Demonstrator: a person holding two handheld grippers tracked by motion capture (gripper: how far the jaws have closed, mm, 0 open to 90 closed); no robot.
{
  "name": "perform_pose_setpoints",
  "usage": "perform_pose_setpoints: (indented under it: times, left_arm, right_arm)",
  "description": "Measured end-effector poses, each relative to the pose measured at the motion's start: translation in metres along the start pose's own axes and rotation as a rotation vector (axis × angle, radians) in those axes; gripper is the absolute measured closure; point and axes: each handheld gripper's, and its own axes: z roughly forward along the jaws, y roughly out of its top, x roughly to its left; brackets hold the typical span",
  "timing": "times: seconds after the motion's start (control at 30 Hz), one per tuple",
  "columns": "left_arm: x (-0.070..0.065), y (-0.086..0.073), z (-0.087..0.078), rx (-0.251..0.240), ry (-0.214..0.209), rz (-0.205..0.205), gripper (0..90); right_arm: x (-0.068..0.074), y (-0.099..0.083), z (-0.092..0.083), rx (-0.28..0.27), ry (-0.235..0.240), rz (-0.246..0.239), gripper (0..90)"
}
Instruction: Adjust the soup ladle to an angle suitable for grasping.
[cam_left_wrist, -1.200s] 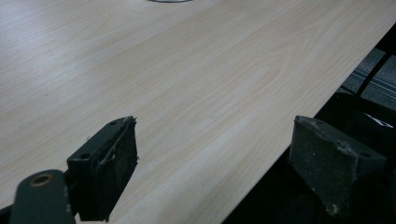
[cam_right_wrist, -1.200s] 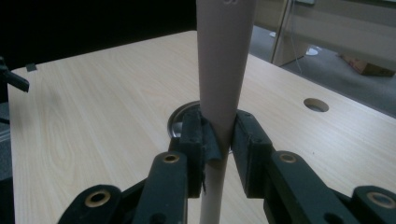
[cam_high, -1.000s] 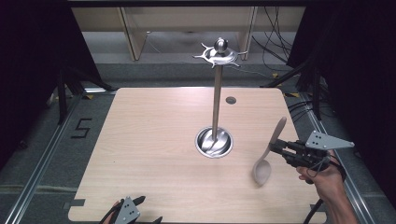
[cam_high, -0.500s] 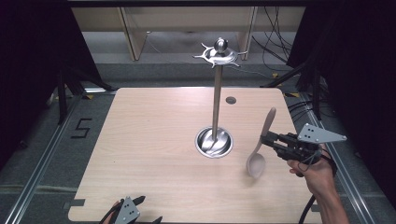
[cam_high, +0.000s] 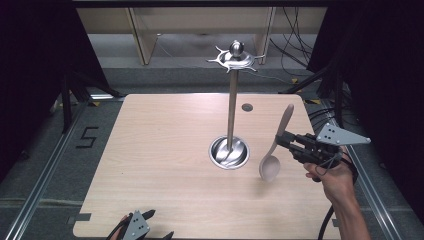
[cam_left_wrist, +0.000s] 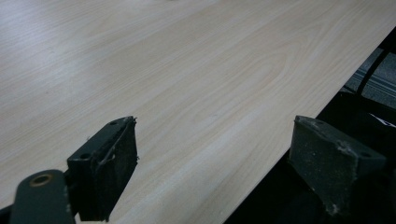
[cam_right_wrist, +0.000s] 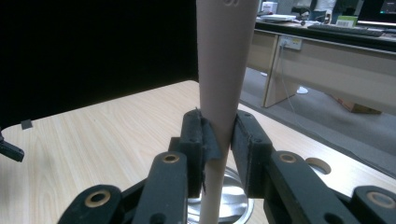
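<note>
My right gripper (cam_high: 281, 138) is shut on the handle of a beige spoon (cam_high: 275, 150), held above the table at the right with its bowl hanging down and its handle tip pointing up. In the right gripper view the handle (cam_right_wrist: 224, 70) runs upright between the two black pads (cam_right_wrist: 247, 140). A metal stand (cam_high: 230, 107) with a round base and hooked arms on top rises at the table's middle, just left of the spoon. My left gripper (cam_high: 150, 226) lies at the table's near edge, open, with bare wood between its jaws (cam_left_wrist: 212, 154).
The wooden table (cam_high: 165, 150) has a small round hole (cam_high: 247, 107) near its far right corner. Metal rails run along both sides, and cables lie on the floor behind. A mark like a 5 (cam_high: 87, 136) sits on the floor at the left.
My right gripper has risen and moved left toward the stand with the spoon in it. The left gripper has stayed where it was.
</note>
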Motion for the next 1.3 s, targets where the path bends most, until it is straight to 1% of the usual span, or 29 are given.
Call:
perform_pose_setpoints:
  times: [0.07,0.1,0.13,0.17,0.2,0.3,0.33,0.37,0.4,0.43,0.47,0.57,0.6,0.63,0.67,0.77,0.8,0.9,0.93,0.97,1.0,1.03,1.1,1.13,1.17,1.2,1.23,1.27,1.3]
  left_arm:
    - [0.002,0.0,-0.001,0.021,0.014,0.029,14.8]
    - [0.002,0.0,-0.001,0.021,0.014,0.029,14.8]
    - [0.002,0.0,-0.001,0.022,0.01,0.031,14.8]
    - [0.002,0.0,-0.001,0.025,0.01,0.028,14.8]
    - [0.002,0.0,-0.001,0.02,0.008,0.02,14.8]
    - [0.002,0.0,0.0,0.006,0.001,0.031,14.8]
    - [0.001,0.0,0.0,0.005,0.001,0.003,14.8]
    - [0.001,0.0,0.0,0.005,0.001,0.003,14.8]
    - [0.0,0.0,0.0,-0.001,0.001,0.001,14.8]
    - [0.0,0.0,0.0,-0.001,0.001,0.005,14.8]
    - [0.001,0.0,0.0,0.007,0.003,0.007,14.8]
    - [0.0,0.0,0.0,-0.001,0.002,0.002,14.8]
    - [0.0,0.0,0.0,-0.001,0.0,-0.001,14.8]
    - [0.0,0.0,0.0,-0.002,0.0,0.0,14.8]
    - [0.001,0.0,0.0,0.003,0.002,0.006,14.8]
    - [0.0,0.0,0.0,0.005,0.0,0.001,14.8]
    - [0.0,0.0,0.0,0.002,-0.001,-0.002,14.8]
    - [0.0,0.0,0.0,0.005,0.001,0.003,14.8]
    - [0.0,0.0,0.0,-0.002,0.0,-0.007,14.8]
    - [0.001,0.0,0.0,0.003,0.003,0.011,14.8]
    - [0.002,0.0,0.0,0.007,0.003,0.025,14.8]
    - [0.002,0.001,0.0,0.003,0.002,0.03,14.8]
    - [0.002,0.001,-0.001,0.009,0.005,0.035,14.8]
    - [0.003,0.001,-0.001,0.025,0.009,0.045,14.8]
    - [0.002,0.0,-0.001,0.021,0.009,0.023,14.8]
    - [0.0,0.0,0.0,0.001,0.002,0.002,14.8]
    - [0.0,0.0,0.0,0.001,0.002,0.002,14.8]
    - [0.002,0.0,-0.001,0.025,0.009,0.026,14.8]
    - [0.002,0.0,-0.001,0.027,0.011,0.028,14.8]
  right_arm:
    - [0.0,0.001,0.001,-0.001,-0.001,-0.001,75.4]
    - [0.0,0.001,0.001,-0.001,-0.001,-0.001,75.4]
    - [-0.001,0.003,0.003,0.0,-0.008,-0.028,75.4]
    - [-0.001,0.004,0.003,0.013,-0.017,-0.028,75.4]
    - [0.001,0.004,0.004,0.019,-0.013,-0.005,75.5]
    - [0.0,0.005,0.006,0.01,-0.023,-0.017,75.4]
    - [0.001,0.006,0.008,0.012,-0.006,-0.001,75.4]
    - [0.001,0.006,0.008,0.012,-0.006,-0.001,75.4]
    - [0.0,0.007,0.01,0.007,-0.018,-0.013,75.4]
    - [0.001,0.008,0.01,0.016,-0.013,-0.004,75.4]
    - [0.0,0.009,0.011,0.008,-0.008,-0.02,75.4]
    - [0.002,0.01,0.012,0.008,-0.018,-0.005,75.5]
    - [0.001,0.012,0.014,0.001,-0.02,-0.03,75.4]
    - [0.003,0.014,0.015,0.01,-0.004,-0.011,75.4]
    - [0.002,0.016,0.016,0.005,-0.01,-0.027,75.4]
    - [0.003,0.021,0.018,0.006,-0.014,-0.03,75.4]
    - [0.001,0.023,0.018,0.007,-0.01,-0.048,75.4]
    - [0.002,0.029,0.02,0.013,-0.008,-0.05,75.4]
    - [0.003,0.031,0.021,0.016,-0.006,-0.038,75.4]
    - [0.003,0.034,0.021,0.021,-0.005,-0.053,75.4]
    - [0.003,0.036,0.022,0.017,-0.023,-0.066,75.4]
    - [0.003,0.038,0.023,0.027,-0.014,-0.052,75.4]
    - [0.003,0.04,0.024,0.036,-0.005,-0.05,75.4]
    - [0.003,0.044,0.026,0.039,-0.014,-0.067,75.4]
    - [0.003,0.046,0.027,0.039,-0.018,-0.07,75.4]
    - [0.003,0.048,0.028,0.042,-0.023,-0.077,75.4]
    - [0.003,0.048,0.028,0.042,-0.023,-0.077,75.4]
    - [0.003,0.049,0.03,0.04,-0.017,-0.075,75.4]
    - [0.003,0.052,0.031,0.046,-0.014,-0.06,75.4]
